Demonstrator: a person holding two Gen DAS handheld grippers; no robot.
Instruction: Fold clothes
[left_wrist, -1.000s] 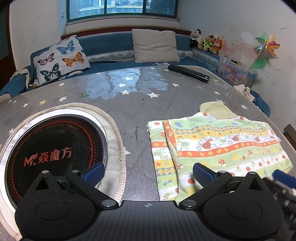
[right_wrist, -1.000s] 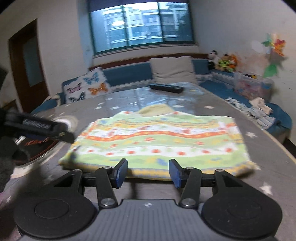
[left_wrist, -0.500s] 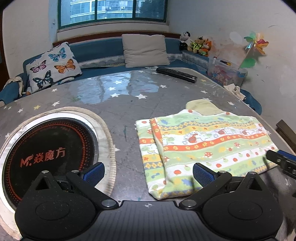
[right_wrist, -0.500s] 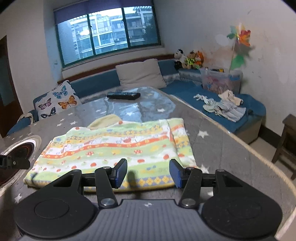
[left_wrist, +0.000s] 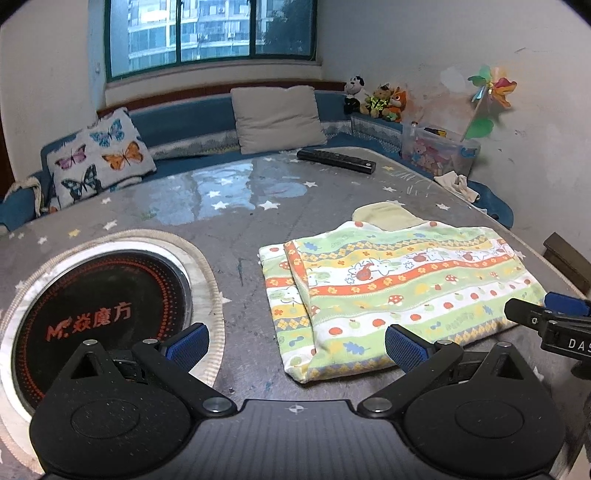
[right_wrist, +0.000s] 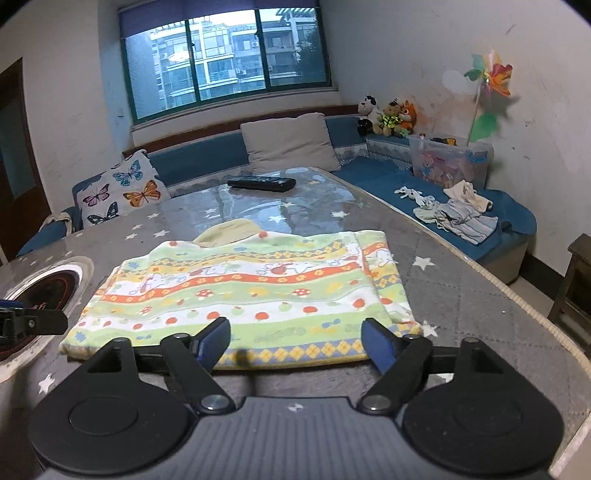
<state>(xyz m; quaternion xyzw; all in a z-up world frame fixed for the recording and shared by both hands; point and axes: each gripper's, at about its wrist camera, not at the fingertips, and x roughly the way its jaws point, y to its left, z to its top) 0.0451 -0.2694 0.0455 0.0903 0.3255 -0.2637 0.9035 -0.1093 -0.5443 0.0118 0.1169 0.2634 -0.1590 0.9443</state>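
My right hand-held gripper (right_wrist: 295, 341) is opening, empty, and has backed off the folded garment (right_wrist: 243, 291); left hand-held gripper (left_wrist: 295, 345) gapes; next fold needs fresh edge grips.

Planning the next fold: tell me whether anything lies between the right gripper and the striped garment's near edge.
Nothing visible does. The right gripper, its fingers opening with nothing between them, hangs just short of the striped garment's near hem, with only bare table between. The remote lies far beyond.
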